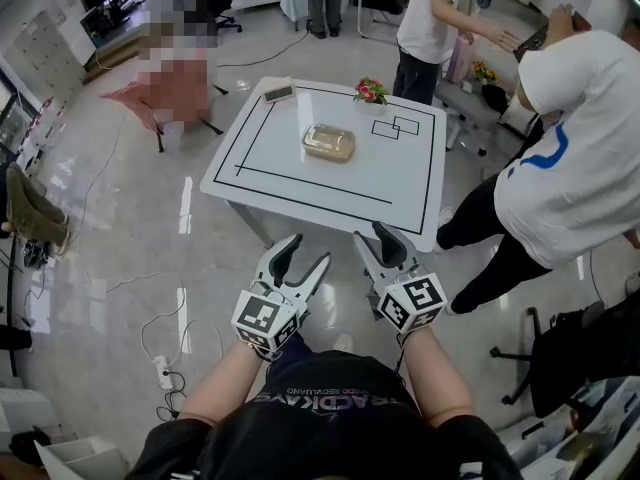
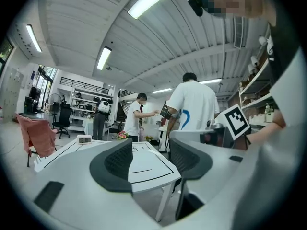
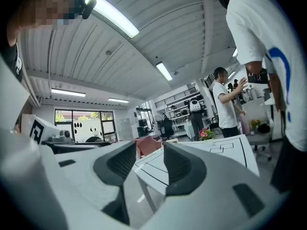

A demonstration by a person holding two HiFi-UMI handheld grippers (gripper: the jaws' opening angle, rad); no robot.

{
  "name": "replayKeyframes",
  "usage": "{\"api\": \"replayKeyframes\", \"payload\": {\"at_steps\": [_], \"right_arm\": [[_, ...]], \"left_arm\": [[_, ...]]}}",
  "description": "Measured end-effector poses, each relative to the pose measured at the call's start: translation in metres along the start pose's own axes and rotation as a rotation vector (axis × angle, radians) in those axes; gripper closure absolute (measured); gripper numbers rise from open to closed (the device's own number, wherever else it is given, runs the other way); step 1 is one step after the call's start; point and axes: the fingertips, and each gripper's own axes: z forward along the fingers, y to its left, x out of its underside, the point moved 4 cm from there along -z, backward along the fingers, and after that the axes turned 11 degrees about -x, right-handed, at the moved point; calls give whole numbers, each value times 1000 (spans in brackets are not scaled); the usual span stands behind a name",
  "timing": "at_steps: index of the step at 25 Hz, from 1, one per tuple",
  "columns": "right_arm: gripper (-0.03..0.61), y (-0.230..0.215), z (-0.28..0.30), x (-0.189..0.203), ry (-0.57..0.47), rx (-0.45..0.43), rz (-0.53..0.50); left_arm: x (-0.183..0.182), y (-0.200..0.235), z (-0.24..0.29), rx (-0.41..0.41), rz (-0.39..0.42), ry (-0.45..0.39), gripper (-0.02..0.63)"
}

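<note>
A white table (image 1: 400, 183) marked with black tape lines stands ahead of me. On it lie a clear lidded food box (image 1: 328, 142), a small bunch of flowers (image 1: 370, 91) and a little digital timer (image 1: 278, 94). My left gripper (image 1: 307, 252) and right gripper (image 1: 372, 234) hover side by side over the floor just short of the table's near edge. Both are open and hold nothing. In the left gripper view the left gripper (image 2: 151, 158) looks across the table (image 2: 146, 170) with the timer (image 2: 84, 139) far left. The right gripper (image 3: 149, 163) faces the table (image 3: 225, 152) and flowers (image 3: 207, 134).
A person in a white shirt (image 1: 575, 158) bends over close to the table's right side. Another person (image 1: 430, 18) stands behind the table. A chair draped in red cloth (image 1: 165, 93) stands at the back left. Cables and a power strip (image 1: 163, 373) lie on the floor at left.
</note>
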Motion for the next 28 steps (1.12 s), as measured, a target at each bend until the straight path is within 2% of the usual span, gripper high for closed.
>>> {"api": "replayKeyframes", "payload": {"at_steps": [6, 14, 28], "right_arm": [[414, -21, 19, -1, -11, 62, 24], [414, -49, 72, 4, -24, 151, 106], [414, -76, 172, 9, 7, 307, 112]], "left_arm": [[-3, 21, 19, 35, 2, 1, 373], [-4, 82, 55, 94, -12, 27, 371], [-13, 185, 121, 245, -11, 65, 370]]}}
